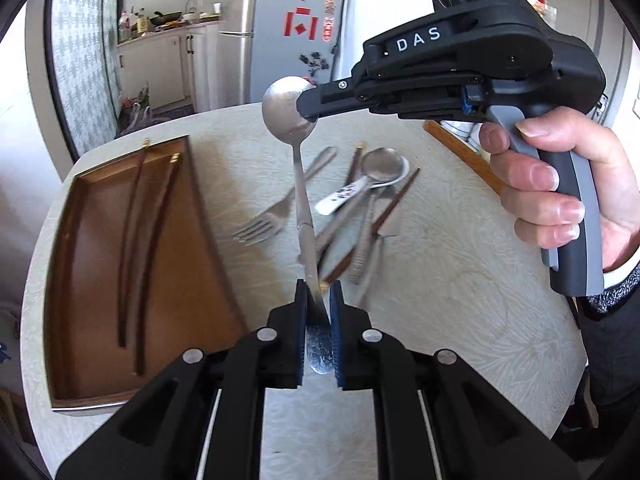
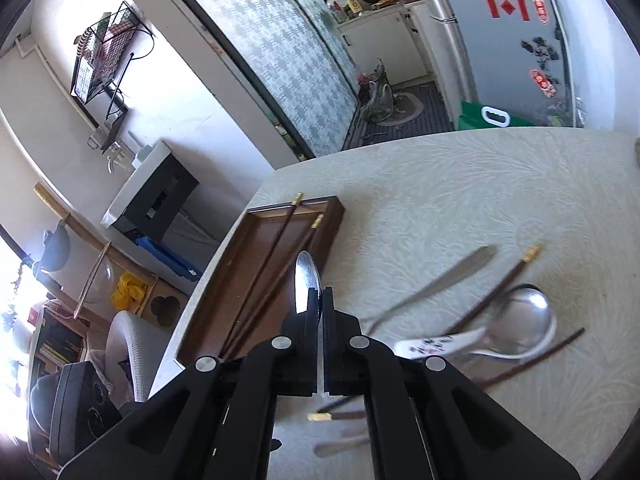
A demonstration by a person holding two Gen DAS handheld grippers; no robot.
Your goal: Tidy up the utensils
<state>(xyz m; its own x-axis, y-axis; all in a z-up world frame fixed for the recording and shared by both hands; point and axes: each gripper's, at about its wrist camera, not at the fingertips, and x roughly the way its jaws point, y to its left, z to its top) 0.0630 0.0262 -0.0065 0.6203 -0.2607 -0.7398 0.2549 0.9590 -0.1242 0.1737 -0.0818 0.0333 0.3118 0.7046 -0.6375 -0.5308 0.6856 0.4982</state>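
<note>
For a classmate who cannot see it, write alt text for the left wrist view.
A metal spoon is held in the air at both ends: left gripper on its handle, right gripper on its bowl. Below, a wooden tray holds two chopsticks; loose cutlery lies on the table.

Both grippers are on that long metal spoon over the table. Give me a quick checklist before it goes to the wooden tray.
1. Right gripper shut on the spoon at its bowl: ok.
2. Left gripper shut on the spoon's handle end: ok.
3. Spoon lifted clear of the utensil pile: ok.
4. Wooden tray has free floor beside its two chopsticks: ok.
5. Only one gripper holding, ready for transfer: not ok, both grip.
6. Nothing snagged on the spoon: cannot tell, blurred.
</note>
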